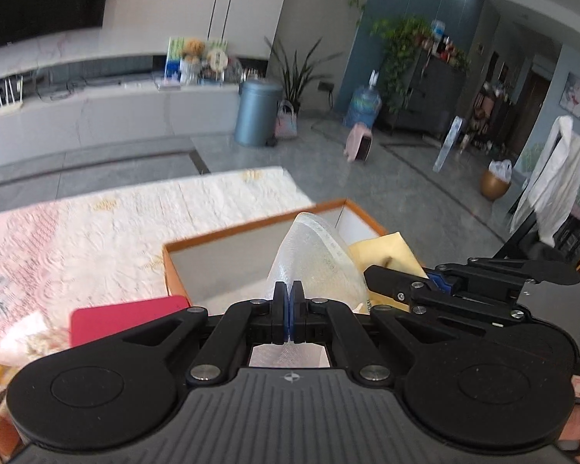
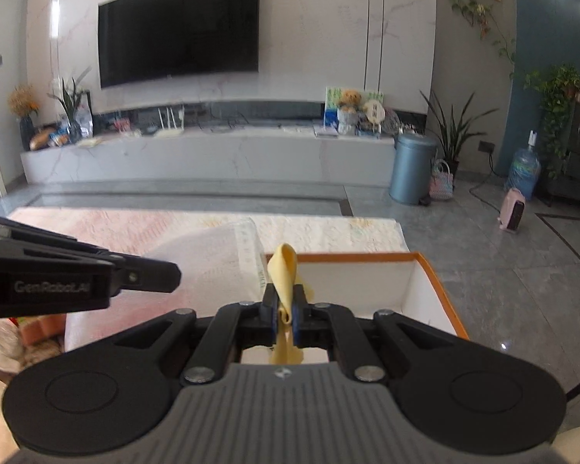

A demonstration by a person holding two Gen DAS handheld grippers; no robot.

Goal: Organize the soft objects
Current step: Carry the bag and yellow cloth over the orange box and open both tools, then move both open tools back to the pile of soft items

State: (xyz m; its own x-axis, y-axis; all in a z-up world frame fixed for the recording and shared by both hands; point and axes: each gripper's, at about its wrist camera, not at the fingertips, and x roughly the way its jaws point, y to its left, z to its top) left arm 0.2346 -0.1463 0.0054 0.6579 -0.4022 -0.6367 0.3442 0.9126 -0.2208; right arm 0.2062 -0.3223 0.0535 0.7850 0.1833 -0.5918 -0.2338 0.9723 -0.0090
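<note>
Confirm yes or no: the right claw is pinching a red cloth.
No. The right claw is shut on a yellow cloth, above the orange-rimmed box.

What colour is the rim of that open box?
Orange; the box rim shows best in the right wrist view, walls white inside.

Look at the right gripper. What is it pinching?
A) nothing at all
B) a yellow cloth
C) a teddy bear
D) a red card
B: in the right wrist view the right gripper is closed on a folded yellow cloth, which loops up above the orange-rimmed box.
</note>
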